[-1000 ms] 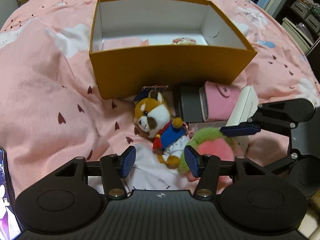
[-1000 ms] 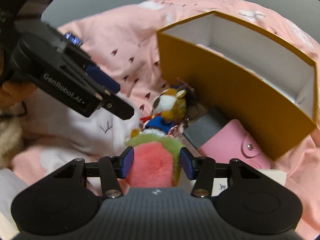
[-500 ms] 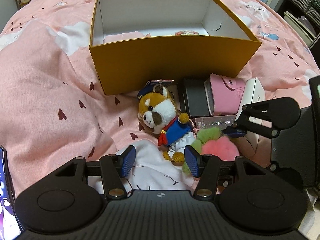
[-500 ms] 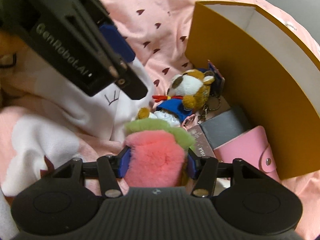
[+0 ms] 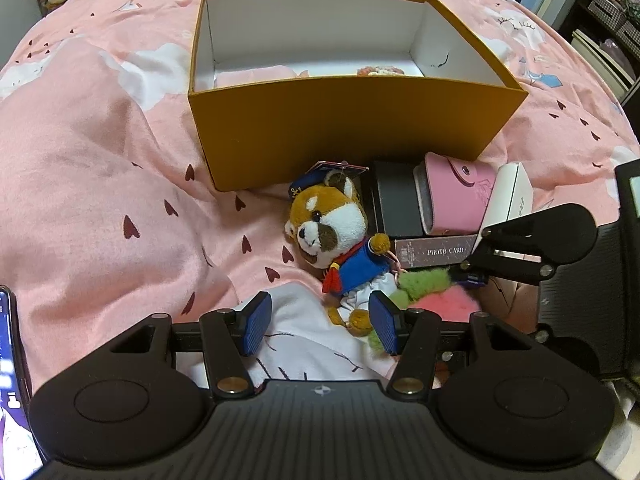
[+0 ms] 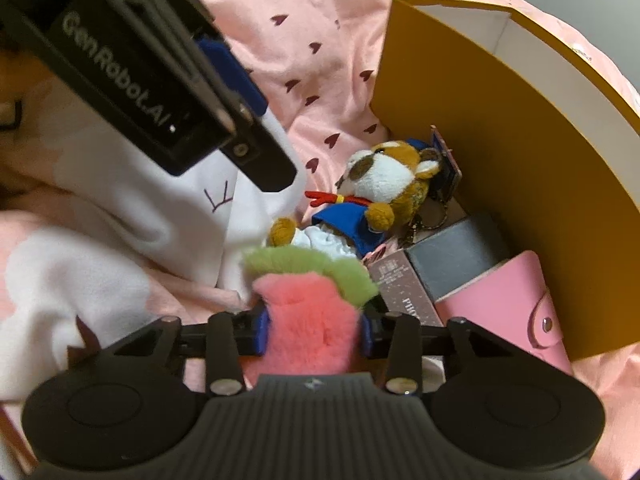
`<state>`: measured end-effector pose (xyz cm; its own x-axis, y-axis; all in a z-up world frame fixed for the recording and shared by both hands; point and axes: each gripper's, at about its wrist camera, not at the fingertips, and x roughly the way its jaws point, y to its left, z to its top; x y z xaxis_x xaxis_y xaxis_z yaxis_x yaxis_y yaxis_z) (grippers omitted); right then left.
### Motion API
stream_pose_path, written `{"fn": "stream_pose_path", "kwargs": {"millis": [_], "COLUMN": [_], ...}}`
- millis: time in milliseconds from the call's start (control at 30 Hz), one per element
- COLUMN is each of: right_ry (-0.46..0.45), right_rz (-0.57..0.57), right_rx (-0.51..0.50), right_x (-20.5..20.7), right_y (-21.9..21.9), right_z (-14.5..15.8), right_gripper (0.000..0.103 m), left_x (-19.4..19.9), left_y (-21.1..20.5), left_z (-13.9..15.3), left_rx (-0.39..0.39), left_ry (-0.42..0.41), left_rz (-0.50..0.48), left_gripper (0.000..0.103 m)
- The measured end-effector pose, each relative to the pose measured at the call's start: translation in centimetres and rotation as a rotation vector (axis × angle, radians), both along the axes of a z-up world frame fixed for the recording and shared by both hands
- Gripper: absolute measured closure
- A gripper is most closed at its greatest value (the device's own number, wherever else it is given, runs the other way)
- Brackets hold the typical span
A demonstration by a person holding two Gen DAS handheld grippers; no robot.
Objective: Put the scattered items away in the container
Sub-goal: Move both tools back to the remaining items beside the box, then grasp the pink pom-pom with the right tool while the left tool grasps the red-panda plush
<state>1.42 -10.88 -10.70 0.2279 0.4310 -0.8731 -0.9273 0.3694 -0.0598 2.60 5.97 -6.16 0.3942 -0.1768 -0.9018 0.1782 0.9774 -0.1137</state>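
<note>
Right gripper (image 6: 312, 330) has dropped lower; fingers closing, now pressing pink-green fluffy toy (image 6: 310, 320) on bed (image 5: 100, 200) beside orange box (image 5: 352, 128). Pickup starting. Left gripper (image 5: 320, 326) released, hovering, unmoved.

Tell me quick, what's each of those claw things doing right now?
Left gripper: open, holding nothing.
Right gripper: jaws closing on the pink and green fluffy toy, which sits between its pads.

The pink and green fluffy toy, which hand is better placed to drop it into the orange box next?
Right. The right gripper is closing on the fluffy toy, pads against its sides. The left gripper hangs open with nothing between its pads.
</note>
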Motion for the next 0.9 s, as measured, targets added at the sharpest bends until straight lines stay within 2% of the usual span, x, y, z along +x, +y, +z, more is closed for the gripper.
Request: {"fn": "stream_pose_path", "kwargs": {"millis": [100,200,233,333,500,667,900], "right_ry": [0.022,0.027,0.029,0.074,0.087,0.022,-0.099], "right_rz": [-0.031,-0.082,-0.102,-0.14,-0.19,-0.221,-0.321], "right_rx": [0.033,0.087,0.103,0.131,0.183,0.229,0.227], "right_x": [0.3,0.8,1.3,2.1,2.6,3.2,5.1], "right_y": [-0.8,-1.7,-1.9,-2.3,-3.3,-4.1,-5.6], "right_z": [0.8,2.2,2.7,3.2,4.4,6.5,8.1], "right_gripper": [0.067,0.099,0.101,0.102,0.103,0.103,0.103], "left_x": [0.0,0.1,0.2,0.3,0.4,0.8,3.2], "left_y": [0.1,0.3,0.3,0.5,0.5,0.0,-0.5], "left_z": [0.2,0.4,0.5,0.6,0.9,0.9,-1.0], "left_rx": [-0.003,-0.009,-0.01,-0.013,-0.012,-0.008,-0.051], "left_ry": [-0.007,-0.016,-0.019,-0.025,-0.039,-0.057,-0.023], "left_rz": [0.006,0.013,0.015,0.019,0.018,-0.001,0.054], "left_gripper": [0.039,0.04,0.04,0.04,0.04,0.04,0.04]}}
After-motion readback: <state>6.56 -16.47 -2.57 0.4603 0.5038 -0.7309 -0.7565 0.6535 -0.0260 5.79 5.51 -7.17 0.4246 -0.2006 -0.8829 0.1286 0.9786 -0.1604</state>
